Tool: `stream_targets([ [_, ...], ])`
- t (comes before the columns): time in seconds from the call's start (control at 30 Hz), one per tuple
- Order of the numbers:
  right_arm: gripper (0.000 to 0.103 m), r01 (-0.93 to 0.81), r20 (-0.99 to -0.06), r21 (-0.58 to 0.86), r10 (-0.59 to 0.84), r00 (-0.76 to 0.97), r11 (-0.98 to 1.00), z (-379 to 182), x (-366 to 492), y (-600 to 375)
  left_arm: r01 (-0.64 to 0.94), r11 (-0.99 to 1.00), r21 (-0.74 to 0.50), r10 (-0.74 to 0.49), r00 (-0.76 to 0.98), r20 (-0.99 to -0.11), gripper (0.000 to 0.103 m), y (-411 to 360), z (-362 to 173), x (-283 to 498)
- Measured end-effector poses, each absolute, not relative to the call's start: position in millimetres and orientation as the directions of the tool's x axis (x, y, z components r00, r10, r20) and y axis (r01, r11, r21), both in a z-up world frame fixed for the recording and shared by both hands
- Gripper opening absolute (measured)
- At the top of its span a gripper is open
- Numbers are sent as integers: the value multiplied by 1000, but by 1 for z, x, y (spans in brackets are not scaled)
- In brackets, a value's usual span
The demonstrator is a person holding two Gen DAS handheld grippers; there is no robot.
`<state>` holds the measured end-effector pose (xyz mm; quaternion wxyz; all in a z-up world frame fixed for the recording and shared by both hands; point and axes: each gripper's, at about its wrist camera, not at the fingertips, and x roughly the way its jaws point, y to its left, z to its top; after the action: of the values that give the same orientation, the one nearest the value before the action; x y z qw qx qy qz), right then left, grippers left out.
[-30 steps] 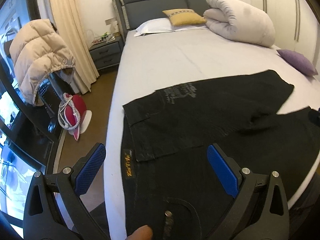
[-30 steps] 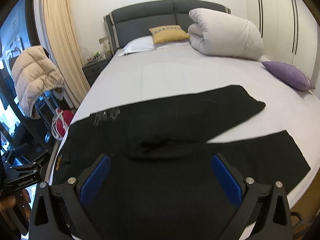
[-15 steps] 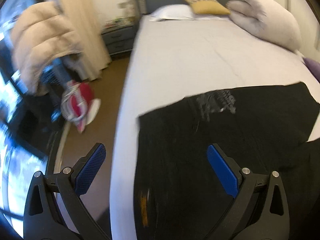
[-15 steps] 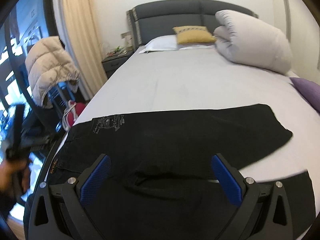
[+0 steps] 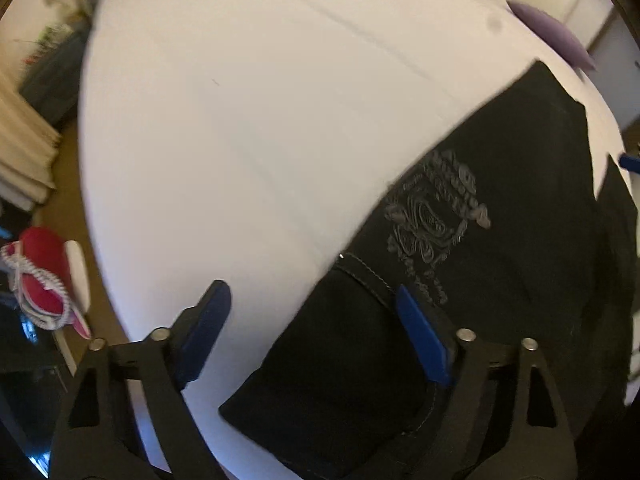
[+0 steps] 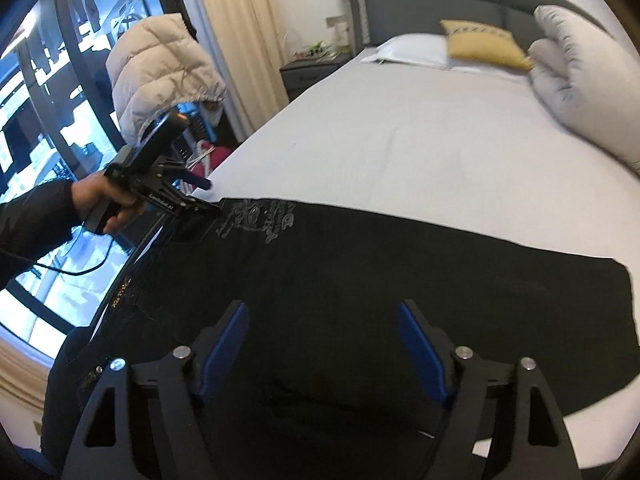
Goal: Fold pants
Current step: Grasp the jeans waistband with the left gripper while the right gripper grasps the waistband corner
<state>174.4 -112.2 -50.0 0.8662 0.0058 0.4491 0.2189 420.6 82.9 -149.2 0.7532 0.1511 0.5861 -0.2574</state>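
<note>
Black pants (image 6: 360, 280) lie spread flat across the near part of a white bed (image 6: 420, 140), a grey printed emblem (image 6: 260, 216) near the waist. My left gripper (image 5: 316, 316) is open, low over the far waist corner of the pants (image 5: 460, 280); it also shows in the right wrist view (image 6: 208, 200), held by a hand at the bed's left edge. My right gripper (image 6: 320, 332) is open and empty, above the middle of the pants.
A rolled white duvet (image 6: 580, 80), a yellow cushion (image 6: 484, 44) and a white pillow (image 6: 408, 48) lie at the grey headboard. A purple cushion (image 5: 548, 36) is at the far side. A puffy beige jacket (image 6: 160, 68), a nightstand (image 6: 312, 68) and a red bag (image 5: 40, 276) stand left of the bed.
My left gripper has moved forward and down to the far waist corner by the emblem. My right gripper has turned left and moved closer over the pants. Both stay open.
</note>
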Motion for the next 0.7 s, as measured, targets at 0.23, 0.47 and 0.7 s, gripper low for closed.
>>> stream_targets([
  [0.23, 68, -443, -783, 233, 437, 442, 866, -58, 208, -99, 604, 782, -154, -243, 69, -968, 18, 75, -166, 435],
  [0.47, 54, -629, -839, 112, 413, 355, 769, -53, 259, -57, 596, 803, 6, -209, 292, -933, 3, 72, -134, 405],
  [0.7, 54, -728, -889, 56, 367, 275, 683, -54, 301, -25, 618, 773, 142, -212, 463, -861, 3, 68, -103, 343],
])
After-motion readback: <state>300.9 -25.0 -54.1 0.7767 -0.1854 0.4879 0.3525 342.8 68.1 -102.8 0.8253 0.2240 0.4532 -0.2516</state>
